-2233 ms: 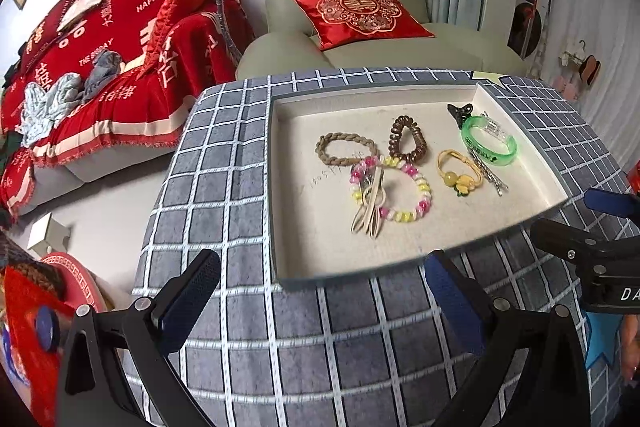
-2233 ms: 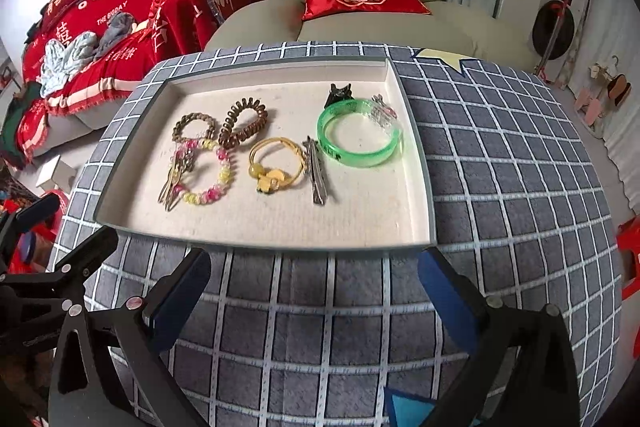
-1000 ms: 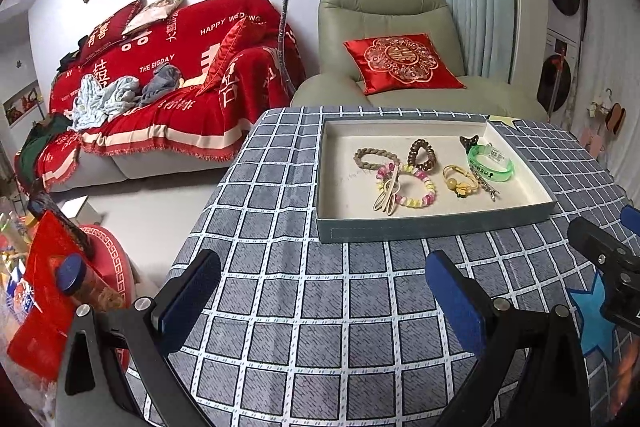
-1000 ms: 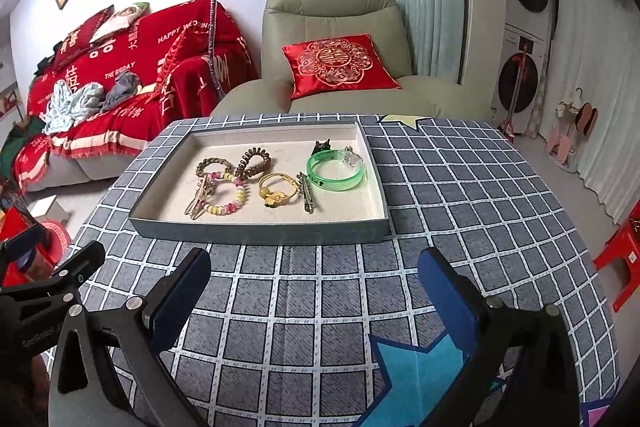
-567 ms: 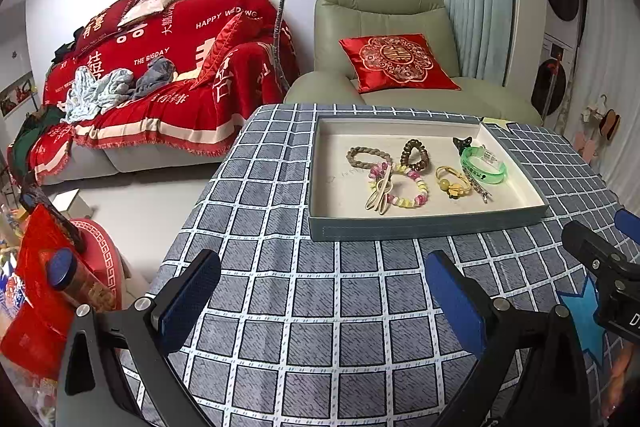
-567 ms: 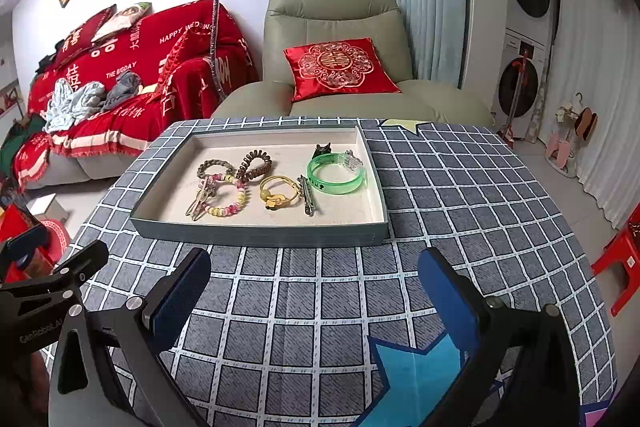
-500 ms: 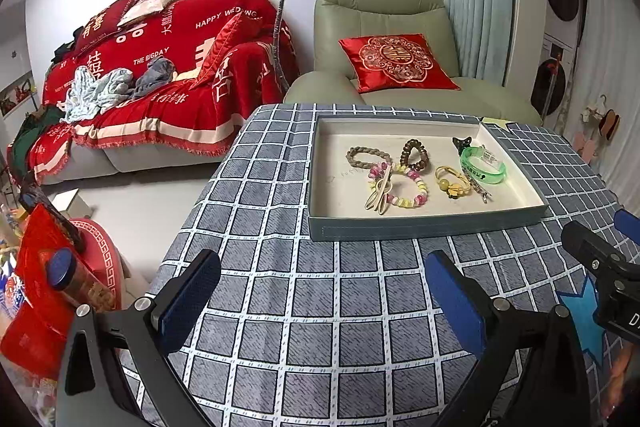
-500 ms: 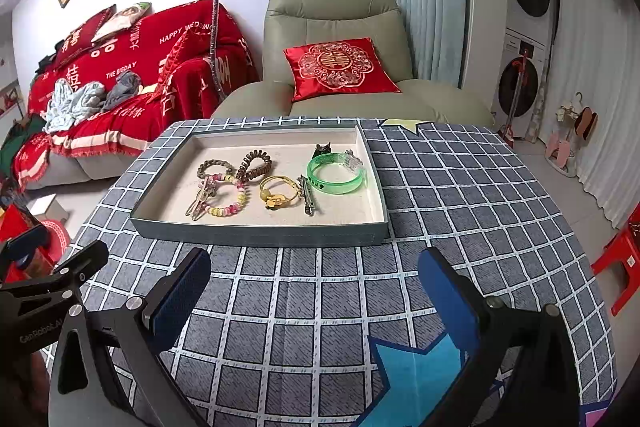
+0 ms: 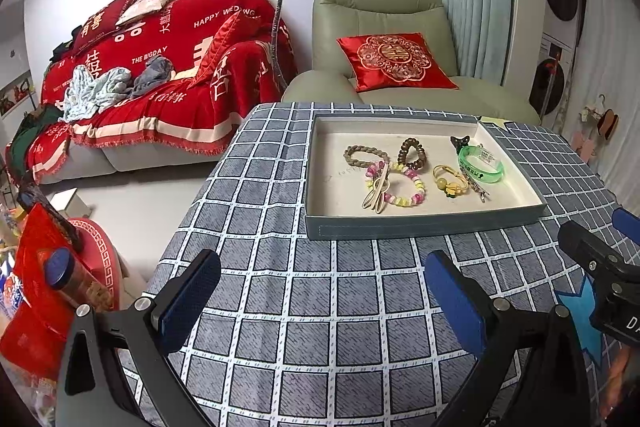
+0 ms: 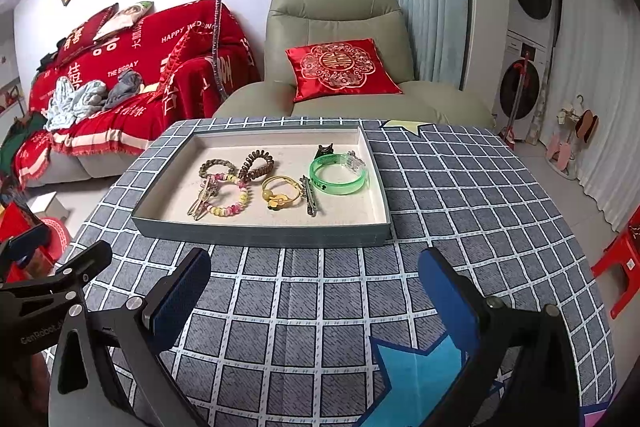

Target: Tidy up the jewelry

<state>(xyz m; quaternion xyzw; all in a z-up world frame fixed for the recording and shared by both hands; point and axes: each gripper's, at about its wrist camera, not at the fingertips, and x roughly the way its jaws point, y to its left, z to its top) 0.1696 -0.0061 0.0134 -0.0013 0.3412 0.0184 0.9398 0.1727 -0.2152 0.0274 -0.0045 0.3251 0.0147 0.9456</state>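
A grey tray (image 9: pixel 424 225) (image 10: pixel 260 233) with a cream lining sits on the checked table and holds jewelry. In it lie a green bangle (image 9: pixel 480 169) (image 10: pixel 339 179), a yellow bracelet (image 9: pixel 450 181) (image 10: pixel 280 194), a pastel bead bracelet (image 9: pixel 400 187) (image 10: pixel 228 197), a braided band (image 9: pixel 366 155), a brown coil tie (image 9: pixel 412 151), a black claw clip (image 10: pixel 326 149) and hair clips. My left gripper (image 9: pixel 322 291) and right gripper (image 10: pixel 314 285) are both open and empty, hovering over the tablecloth in front of the tray.
The table wears a grey checked cloth (image 10: pixel 460 195) with blue star patches. A green armchair with a red cushion (image 10: pixel 340 69) stands behind it, a red-covered sofa (image 9: pixel 160 67) at the left. Red packages and a jar (image 9: pixel 60 279) sit at the far left.
Both grippers have pulled back from the tray since 2.2 s ago, so the tray looks smaller and farther. Over the last half second nothing visibly moves.
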